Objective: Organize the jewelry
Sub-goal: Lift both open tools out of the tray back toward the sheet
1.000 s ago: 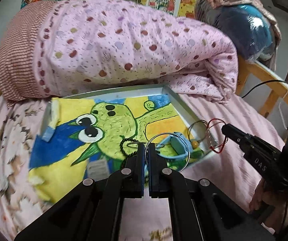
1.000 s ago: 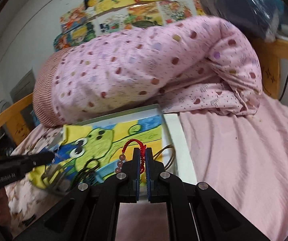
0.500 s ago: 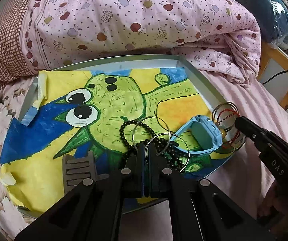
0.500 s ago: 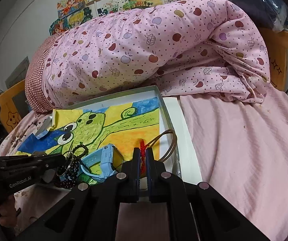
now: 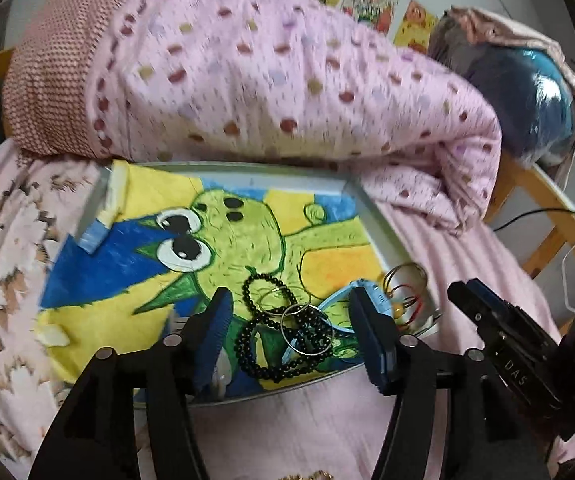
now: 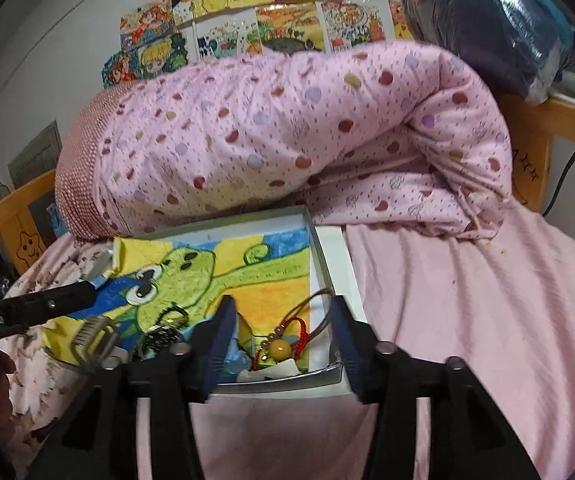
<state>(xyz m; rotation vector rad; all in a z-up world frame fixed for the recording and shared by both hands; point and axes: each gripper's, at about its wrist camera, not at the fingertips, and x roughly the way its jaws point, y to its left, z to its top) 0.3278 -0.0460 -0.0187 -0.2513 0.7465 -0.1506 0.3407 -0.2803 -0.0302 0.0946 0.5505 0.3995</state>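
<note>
**Both grippers spread over the jewelry tray**

The left gripper (image 5: 291, 320) has just been opening, and its blue-padded jaws now stand apart with nothing pressed between them. Below and just ahead of the gap lies a black bead bracelet (image 5: 265, 328), tangled with a few thin silver bangles (image 5: 307, 332). A light blue watch (image 5: 367, 296) sits right beside the right-hand jaw, partly hidden by it. All of these rest in a shallow white tray (image 5: 383, 232) lined with a green cartoon drawing (image 5: 239, 240), which sits on a pink bedsheet (image 5: 447, 256).

The right gripper (image 6: 283, 330) has likewise just been opening; its jaws are spread and grip nothing. Between them, lying loose in the tray's near corner, is a red cord bracelet (image 6: 287, 334) with a round amber bead (image 6: 280, 347) (a brownish cord loop curves just beyond it, toward the right-hand jaw). A grey hair comb (image 6: 95, 334) lies well off the left-hand jaw, under the other gripper's tip.

Beyond both sets of jaws, a rolled pink dotted quilt (image 6: 287, 136) lies across the bed behind the tray.
</note>
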